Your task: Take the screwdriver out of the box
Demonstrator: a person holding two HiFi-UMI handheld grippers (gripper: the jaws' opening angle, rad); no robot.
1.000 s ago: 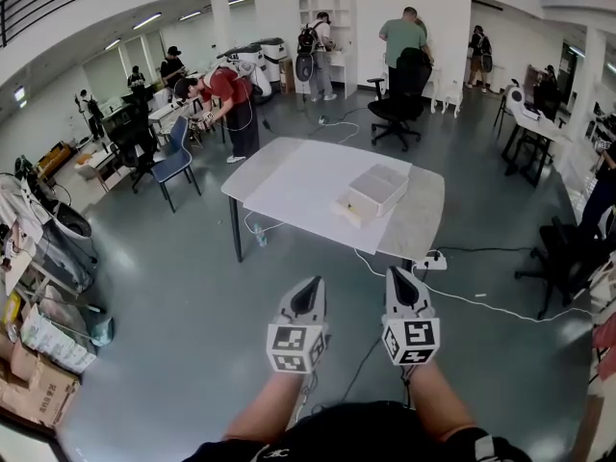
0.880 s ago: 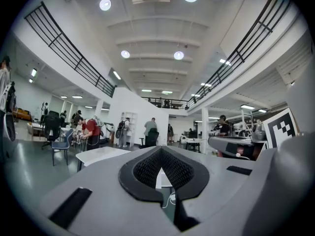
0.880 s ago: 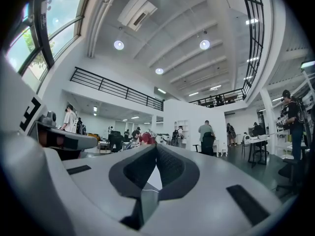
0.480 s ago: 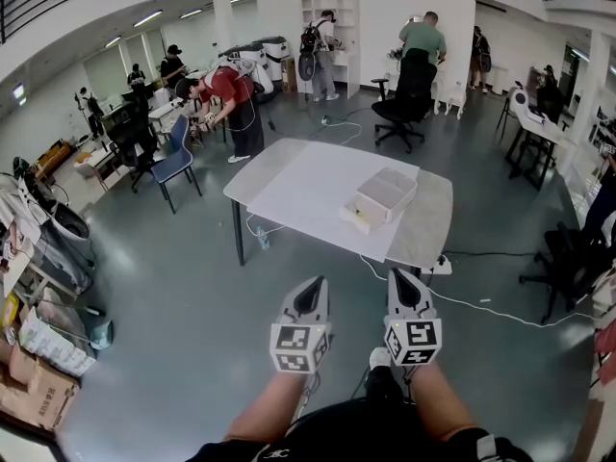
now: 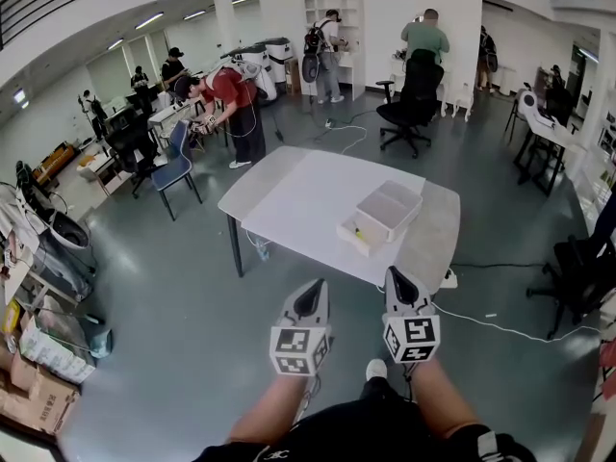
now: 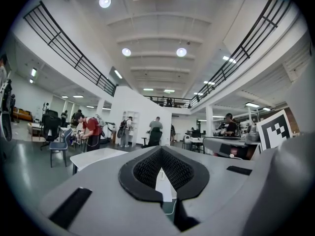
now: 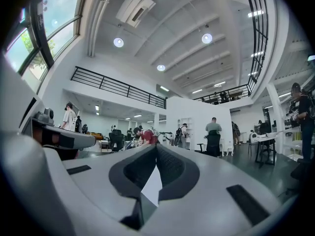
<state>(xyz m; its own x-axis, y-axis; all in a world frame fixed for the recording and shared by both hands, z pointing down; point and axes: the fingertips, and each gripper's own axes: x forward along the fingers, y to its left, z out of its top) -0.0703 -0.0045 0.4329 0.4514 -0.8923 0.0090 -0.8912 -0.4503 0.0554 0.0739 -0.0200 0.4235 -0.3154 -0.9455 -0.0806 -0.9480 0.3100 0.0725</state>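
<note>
- Pose: the left hand-held gripper [image 5: 309, 295] and the right hand-held gripper [image 5: 402, 283] are held side by side, low in front of the person's body, with their tips aimed at the table [image 5: 289, 186]. I read it as a carrying pose, since nothing is within reach.
- Both are closed and empty. In the left gripper view the ribbed pads [image 6: 147, 168] meet at the tips, leaving only a slit lower down with nothing in it. The right gripper view shows its pads [image 7: 170, 168] the same way.
- The box [image 5: 389, 206] stands on the table well ahead of both tips, closer to the right hand-held gripper's line. A smaller flat white piece [image 5: 352, 231] lies against its near side — lid or tray, I cannot tell.
- The screwdriver cannot be made out in any view; going by the task, it is probably inside the box.
- Only the head view shows the box and the stretch of floor [image 5: 173, 277] between the tips and the table. The gripper views look out level, so the left one catches the table edge [image 6: 96, 156] and the ceiling — not what the box holds.
- The task looks barely begun. The next move calls for closing the gap, then parting one pair of jaws above the box.
</note>
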